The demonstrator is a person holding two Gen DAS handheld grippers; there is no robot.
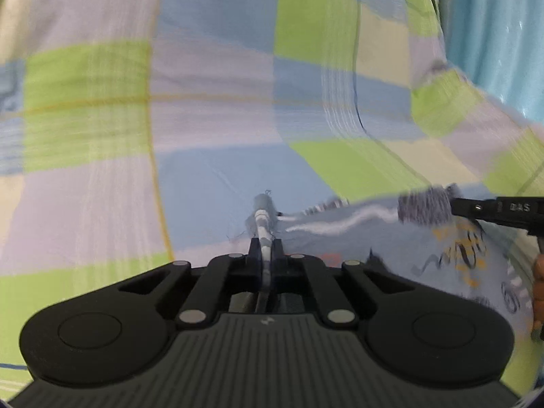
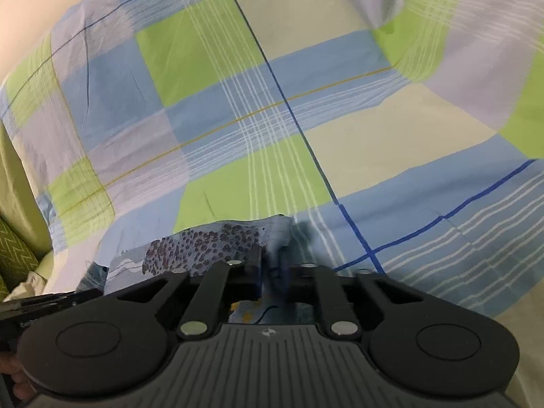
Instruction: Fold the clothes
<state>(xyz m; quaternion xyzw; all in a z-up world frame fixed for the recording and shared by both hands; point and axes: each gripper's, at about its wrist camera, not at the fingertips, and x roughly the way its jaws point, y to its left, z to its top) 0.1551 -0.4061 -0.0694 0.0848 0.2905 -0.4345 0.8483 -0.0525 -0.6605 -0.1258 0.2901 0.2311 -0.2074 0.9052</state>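
Note:
A light blue printed garment (image 1: 391, 255) with white, orange and dark markings hangs between both grippers over a checked bedsheet (image 1: 210, 102). My left gripper (image 1: 266, 238) is shut on a bunched edge of the garment. The right gripper's black body (image 1: 493, 209) shows at the right edge of the left wrist view, at the garment's other end. In the right wrist view my right gripper (image 2: 273, 265) is shut on the garment (image 2: 210, 241), whose dotted dark patch lies just left of the fingers. The left gripper's body (image 2: 40, 306) shows at the lower left.
The bed's checked sheet (image 2: 272, 102) in green, blue, lilac and cream fills both views. A turquoise curtain or wall (image 1: 493, 34) stands at the far right. Green cushions (image 2: 17, 244) and a cream wall lie at the left of the right wrist view.

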